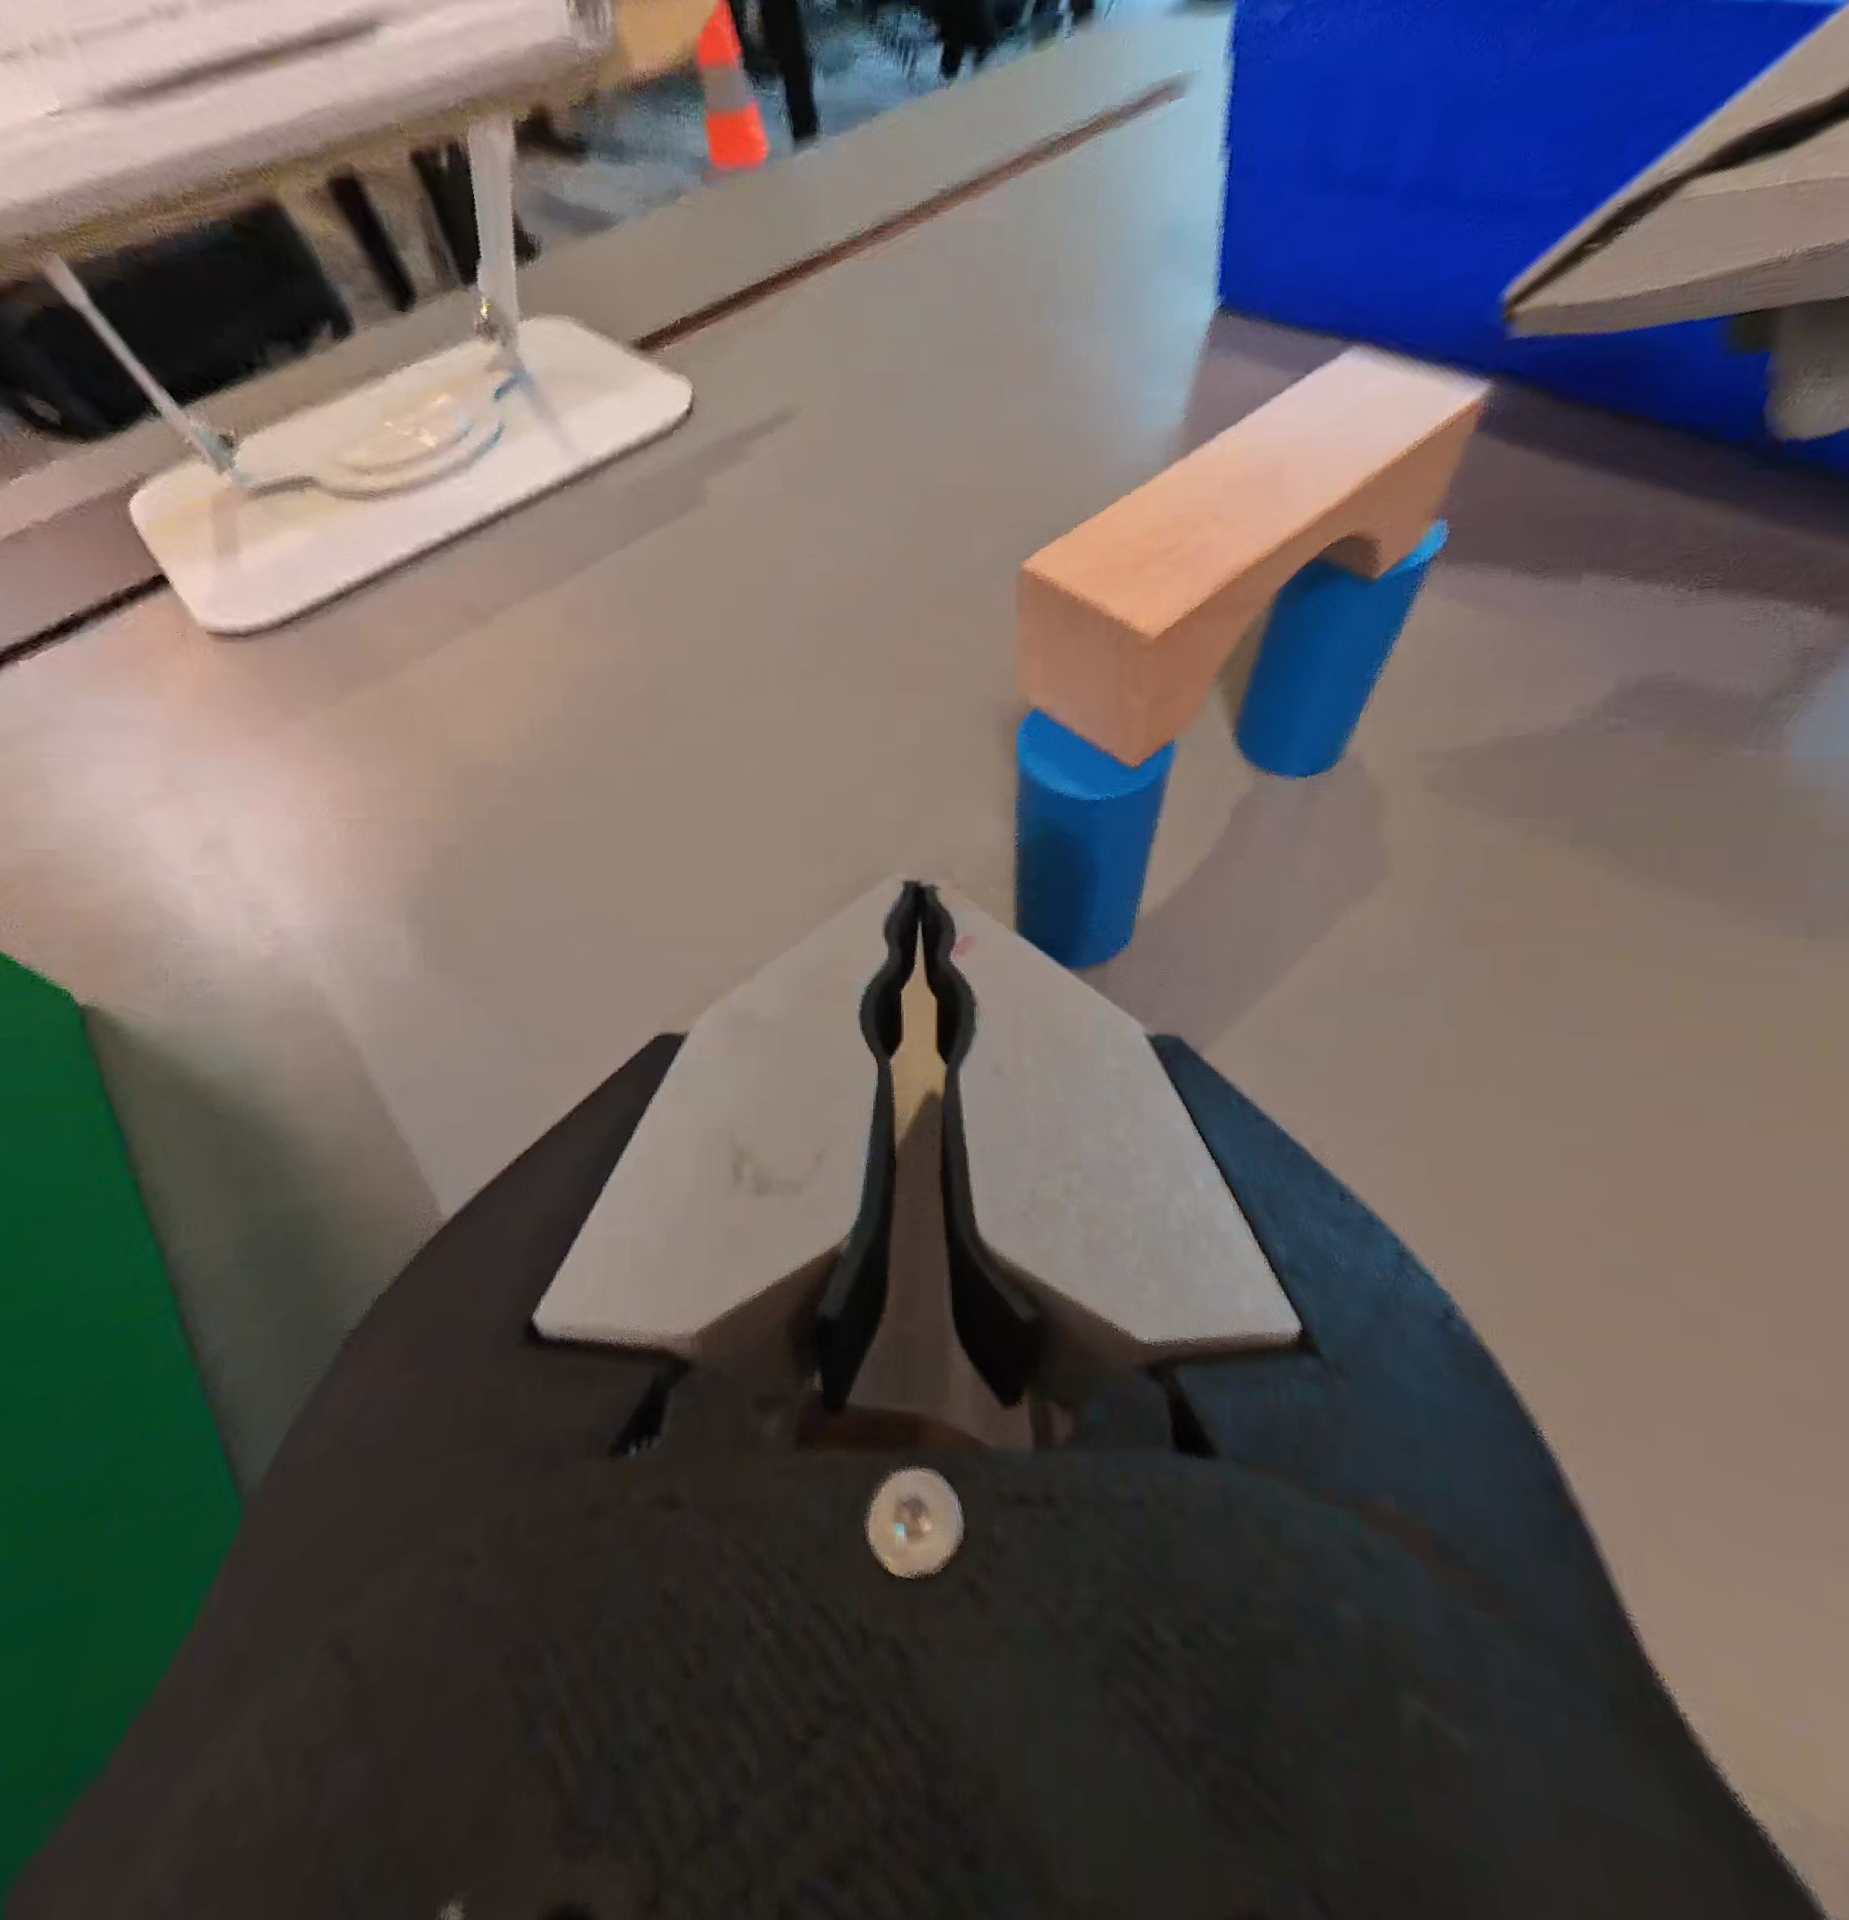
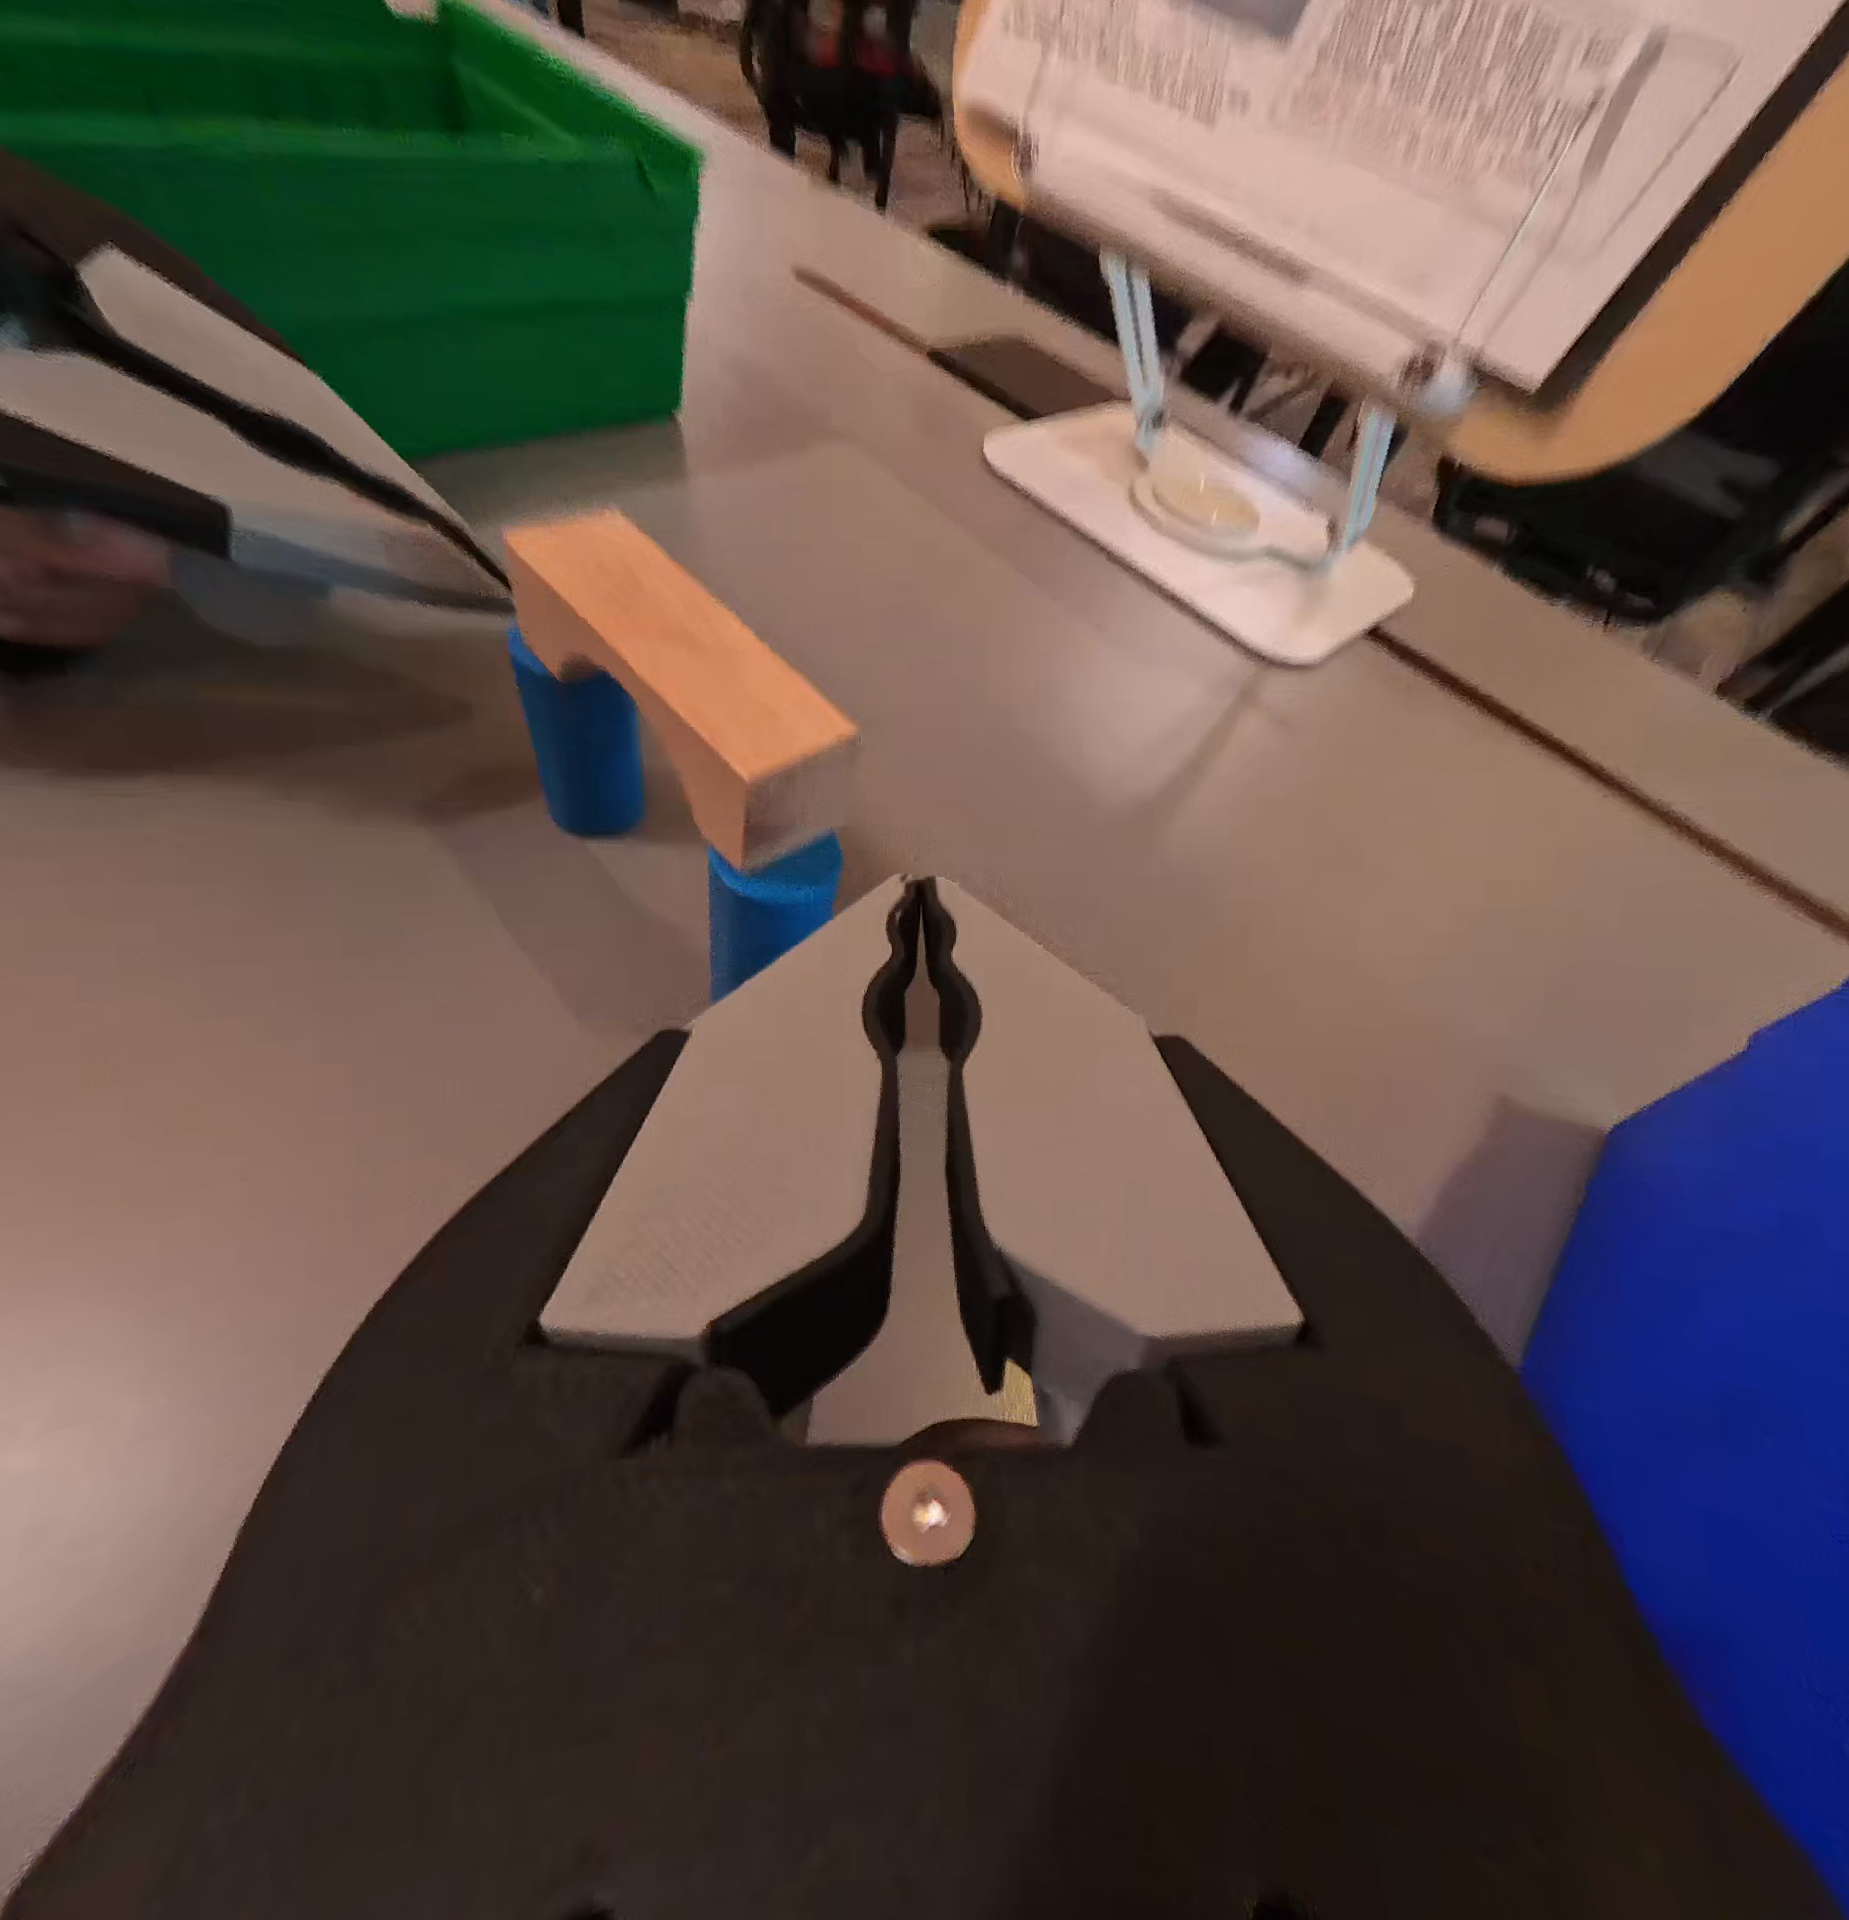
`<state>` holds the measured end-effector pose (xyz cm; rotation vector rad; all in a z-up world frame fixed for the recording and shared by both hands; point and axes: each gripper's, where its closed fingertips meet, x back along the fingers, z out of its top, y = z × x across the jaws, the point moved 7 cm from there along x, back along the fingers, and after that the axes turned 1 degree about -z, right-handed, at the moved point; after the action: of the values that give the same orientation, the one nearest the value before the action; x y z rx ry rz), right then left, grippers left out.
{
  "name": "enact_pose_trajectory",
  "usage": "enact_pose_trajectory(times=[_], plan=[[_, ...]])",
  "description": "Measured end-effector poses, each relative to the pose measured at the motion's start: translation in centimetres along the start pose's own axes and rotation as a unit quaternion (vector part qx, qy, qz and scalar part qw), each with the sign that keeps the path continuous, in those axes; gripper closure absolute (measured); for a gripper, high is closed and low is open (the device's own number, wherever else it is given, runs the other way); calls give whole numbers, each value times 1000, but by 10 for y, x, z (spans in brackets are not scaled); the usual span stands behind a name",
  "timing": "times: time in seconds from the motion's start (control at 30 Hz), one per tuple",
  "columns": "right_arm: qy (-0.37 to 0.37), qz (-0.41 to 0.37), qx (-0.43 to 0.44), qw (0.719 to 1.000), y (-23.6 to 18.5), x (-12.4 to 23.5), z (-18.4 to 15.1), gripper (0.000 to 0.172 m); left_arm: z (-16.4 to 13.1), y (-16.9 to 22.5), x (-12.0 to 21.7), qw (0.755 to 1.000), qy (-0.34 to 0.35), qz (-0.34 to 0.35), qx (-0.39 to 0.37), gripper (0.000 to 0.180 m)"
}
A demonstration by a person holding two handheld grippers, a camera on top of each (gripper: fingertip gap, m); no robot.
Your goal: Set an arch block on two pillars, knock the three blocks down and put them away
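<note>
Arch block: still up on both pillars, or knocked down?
Up. The wooden arch block spans the two upright blue pillars, one end on each. Both grippers are shut, holding nothing.

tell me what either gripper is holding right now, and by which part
Nothing is held. The left gripper and right gripper are both shut on air; the arch block rests on the two blue pillars.

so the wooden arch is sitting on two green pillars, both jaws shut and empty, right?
Not quite: the pillars are blue, not green, as the left wrist view shows. The wooden arch does sit on them, and the left gripper and right gripper have jaws shut and empty.
</note>
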<state>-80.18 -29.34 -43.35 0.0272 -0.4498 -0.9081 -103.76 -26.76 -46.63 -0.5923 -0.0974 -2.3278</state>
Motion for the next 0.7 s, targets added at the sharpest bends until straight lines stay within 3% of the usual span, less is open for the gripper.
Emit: enact_pose_trajectory(times=[0.1, 0.27, 0.7], plan=[[-17, -25, -3, 1000, 6, -3, -14, 172, 4, 0, -3, 1000, 12, 2, 7, 180], [-55, 27, -24, 998, -5, -16, -32, 170, 4, 4, -7, 998, 6, -44, 37, 180], [-78, 1, 21, 997, -16, -27, -32, 171, 3, 6, -14, 997, -16, -53, 52, 180]])
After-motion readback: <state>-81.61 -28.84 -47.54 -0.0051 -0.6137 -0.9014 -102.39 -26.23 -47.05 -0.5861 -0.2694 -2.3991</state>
